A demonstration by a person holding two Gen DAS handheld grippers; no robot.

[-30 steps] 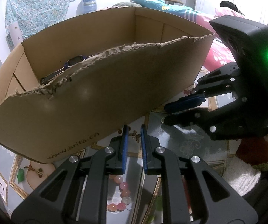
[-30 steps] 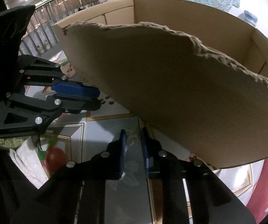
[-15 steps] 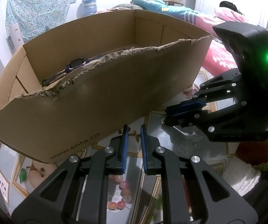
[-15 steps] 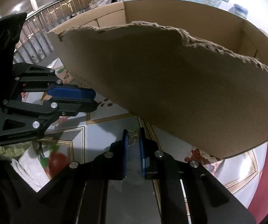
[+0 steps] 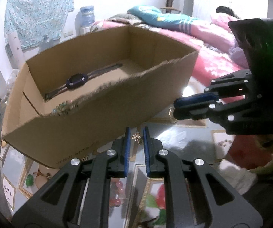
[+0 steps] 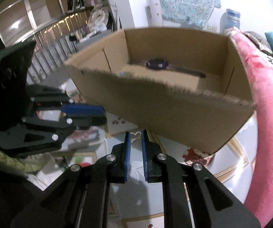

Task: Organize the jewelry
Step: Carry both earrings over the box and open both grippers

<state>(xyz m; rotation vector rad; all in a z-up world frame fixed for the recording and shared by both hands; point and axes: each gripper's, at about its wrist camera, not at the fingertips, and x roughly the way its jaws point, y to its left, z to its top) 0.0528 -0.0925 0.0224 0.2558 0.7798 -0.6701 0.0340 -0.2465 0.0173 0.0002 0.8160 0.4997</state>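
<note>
An open cardboard box stands on the table ahead of both grippers, its near wall torn along the top. Inside lie a dark watch and a small beaded piece in the near left corner. My left gripper is shut on a small gold butterfly-shaped piece, just short of the box's near wall. My right gripper is shut on a small gold heart-shaped piece, to the right of the left one. A pink bead bracelet lies on the table under the left gripper.
The table has a glossy top with fruit prints. A bed with a pink quilt runs behind and right of the box. A white cloth and a red object sit at the table's right edge.
Both grippers have risen, so the views now look down into the box and the watch shows in full. Each gold piece has stayed between its fingertips.
</note>
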